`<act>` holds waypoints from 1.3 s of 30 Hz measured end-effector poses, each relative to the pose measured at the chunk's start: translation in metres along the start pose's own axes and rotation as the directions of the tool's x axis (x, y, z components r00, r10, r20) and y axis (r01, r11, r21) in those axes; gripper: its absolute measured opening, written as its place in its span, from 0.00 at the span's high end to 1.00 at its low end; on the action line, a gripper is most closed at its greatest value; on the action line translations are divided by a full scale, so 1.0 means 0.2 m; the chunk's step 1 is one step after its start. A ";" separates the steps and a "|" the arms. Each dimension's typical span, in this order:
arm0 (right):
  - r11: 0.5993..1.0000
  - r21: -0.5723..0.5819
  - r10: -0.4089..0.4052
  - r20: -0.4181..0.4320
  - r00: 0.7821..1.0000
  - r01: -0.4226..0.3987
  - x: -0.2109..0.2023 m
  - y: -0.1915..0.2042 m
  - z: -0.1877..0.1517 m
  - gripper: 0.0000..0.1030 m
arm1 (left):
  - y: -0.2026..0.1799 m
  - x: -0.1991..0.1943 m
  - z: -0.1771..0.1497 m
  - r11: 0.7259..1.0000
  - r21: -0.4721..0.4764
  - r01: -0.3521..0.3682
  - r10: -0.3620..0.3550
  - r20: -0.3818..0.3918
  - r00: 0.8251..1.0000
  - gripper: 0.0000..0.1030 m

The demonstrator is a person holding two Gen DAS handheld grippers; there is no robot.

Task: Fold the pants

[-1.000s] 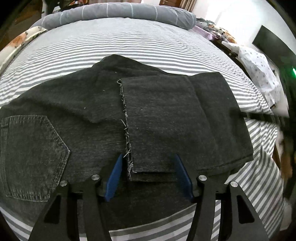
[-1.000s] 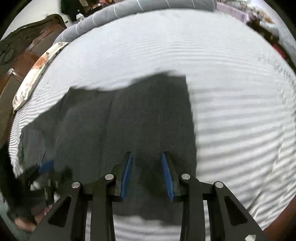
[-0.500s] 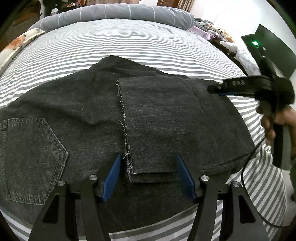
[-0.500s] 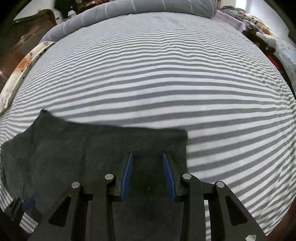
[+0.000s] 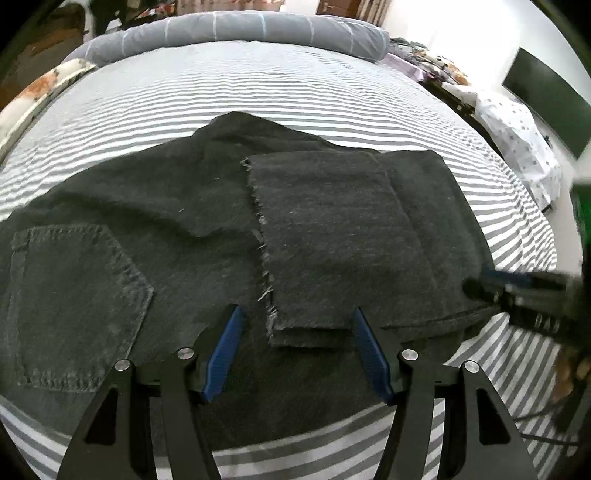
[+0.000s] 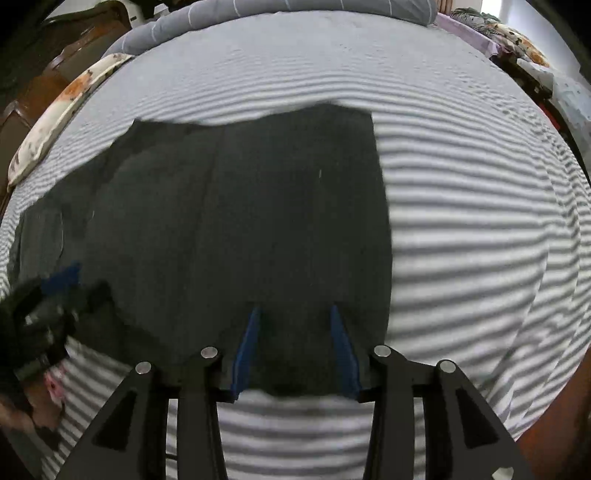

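Striped bedding (image 5: 295,92) spreads wide around us, with a long grey bolster (image 5: 240,33) across the far end and bare stripes on every side of the dark pants (image 5: 184,221), which lie flat near the bed's near edge with the legs already folded over the seat. We judge the main risk to be the top layer: its frayed hem (image 5: 260,236) sits loose over the body, and a pinch that catches only that flap would peel it away and undo the fold. Dragging instead of lifting could also bunch the denim by the back pocket (image 5: 74,306). We have plenty of open room far and to the right; the near edge of the mattress is close, so a pull toward us could slide cloth off. Our left tongs (image 5: 295,319) hover spread wide over the hem corner, holding nothing. Our right tongs (image 6: 293,314) are likewise parted above the fold's near edge, empty, though that view is blurred.
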State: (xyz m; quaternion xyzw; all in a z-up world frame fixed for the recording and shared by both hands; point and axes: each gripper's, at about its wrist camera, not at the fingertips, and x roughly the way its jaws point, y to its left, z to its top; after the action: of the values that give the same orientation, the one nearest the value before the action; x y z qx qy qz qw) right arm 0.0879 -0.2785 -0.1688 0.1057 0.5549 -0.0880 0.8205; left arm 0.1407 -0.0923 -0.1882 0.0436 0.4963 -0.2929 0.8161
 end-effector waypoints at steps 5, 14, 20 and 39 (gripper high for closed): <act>1.000 0.024 0.009 -0.016 1.000 -0.009 -0.01 -0.01 -0.01 0.61 | 0.18 -0.13 0.01 0.985 -0.173 0.026 -0.025 0.011 1.000 0.39; 0.988 0.074 0.127 0.076 0.989 -0.133 -0.19 0.02 -0.04 0.49 | 0.84 -0.63 -0.11 0.848 -0.527 0.056 0.059 0.199 0.978 0.39; 0.974 0.115 0.185 0.090 0.979 -0.194 -0.24 0.07 -0.08 0.45 | 1.25 -0.76 -0.34 0.657 -0.741 0.137 0.084 0.253 0.964 0.39; 0.980 0.109 0.163 0.053 0.985 -0.168 -0.21 0.21 -0.08 0.44 | 1.62 -0.47 -0.44 0.343 -0.878 0.334 -0.112 0.315 0.943 0.39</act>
State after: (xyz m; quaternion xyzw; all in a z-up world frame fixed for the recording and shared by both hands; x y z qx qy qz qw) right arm 0.0681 -0.2333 -0.1324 0.1961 0.5202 -0.0529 0.8296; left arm 0.2094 0.2470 -0.2257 -0.5159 0.4912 -0.0781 0.6975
